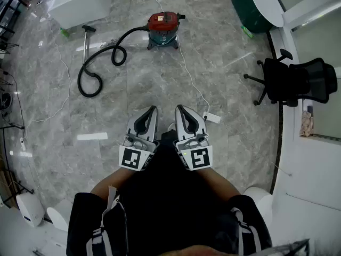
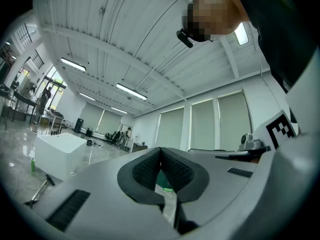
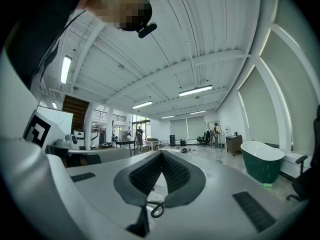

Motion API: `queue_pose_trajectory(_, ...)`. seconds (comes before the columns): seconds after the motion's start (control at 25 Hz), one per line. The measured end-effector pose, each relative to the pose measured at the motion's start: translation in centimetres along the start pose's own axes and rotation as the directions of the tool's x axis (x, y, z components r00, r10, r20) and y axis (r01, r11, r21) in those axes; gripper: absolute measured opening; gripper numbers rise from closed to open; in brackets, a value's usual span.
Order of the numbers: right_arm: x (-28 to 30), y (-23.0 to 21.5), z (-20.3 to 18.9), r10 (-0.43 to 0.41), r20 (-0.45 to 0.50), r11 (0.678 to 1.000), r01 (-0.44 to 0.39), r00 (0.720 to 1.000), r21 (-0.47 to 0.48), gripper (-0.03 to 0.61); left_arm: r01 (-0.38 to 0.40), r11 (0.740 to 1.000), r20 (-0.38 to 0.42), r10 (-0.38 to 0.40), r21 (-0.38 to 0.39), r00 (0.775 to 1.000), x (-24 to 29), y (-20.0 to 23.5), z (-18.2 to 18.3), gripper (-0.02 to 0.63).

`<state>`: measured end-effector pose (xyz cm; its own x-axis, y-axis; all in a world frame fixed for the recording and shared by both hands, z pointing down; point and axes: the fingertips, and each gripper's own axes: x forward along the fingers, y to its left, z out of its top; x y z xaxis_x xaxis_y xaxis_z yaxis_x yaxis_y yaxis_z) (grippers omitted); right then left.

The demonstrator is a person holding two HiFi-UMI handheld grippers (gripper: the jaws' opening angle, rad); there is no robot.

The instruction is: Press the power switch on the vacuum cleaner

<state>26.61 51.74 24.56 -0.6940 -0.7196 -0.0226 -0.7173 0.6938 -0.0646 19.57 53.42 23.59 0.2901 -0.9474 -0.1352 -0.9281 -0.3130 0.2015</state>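
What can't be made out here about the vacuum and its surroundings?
Power switch: too small on the vacuum, head view.
Vacuum: shows in neither gripper view.
Cord: whether its end is plugged in, too small, head view.
Green tub: cut off by the top edge, head view.

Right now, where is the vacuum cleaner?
Head view, top centre: the vacuum cleaner stands on the floor, its hose curling left, the green tub to its right.

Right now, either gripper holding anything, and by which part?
Nothing held. Left gripper and right gripper are both shut on nothing; the vacuum cleaner stands apart ahead.
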Motion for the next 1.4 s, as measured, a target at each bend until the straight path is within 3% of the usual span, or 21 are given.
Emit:
queue_pose_trajectory(0.6,-2.4,-7.6,-2.5,0.014,-0.032,0.997,-0.012,0.999,0.073,0.020,-0.023,1.000,-0.034,0.023,0.018,0.999,4.8,-5.0,-3.2,0.018)
queue_pose_trajectory(0.76,-3.4,-9.6,-3.8,0.017,-0.051,0.993,-0.011,0.999,0.121,0.020,-0.039,0.999,-0.075,0.038,-0.014,0.996,5.9,-6.4,-5.3,0.018)
queue_pose_trajectory(0.88,-3.9,-11.0,-4.4,0.008,-0.058,0.988,0.001,0.998,0.153,0.020,-0.022,1.000,-0.116,0.023,0.014,0.993,6.9,-7.2,-6.5,0.018)
queue_pose_trajectory(1.4,-1.6,-16.2,-5.3,0.043,-0.086,0.988,-0.030,0.995,0.151,0.020,0.010,1.000,-0.101,-0.011,-0.010,0.995,13.5,-7.6,-8.1,0.018)
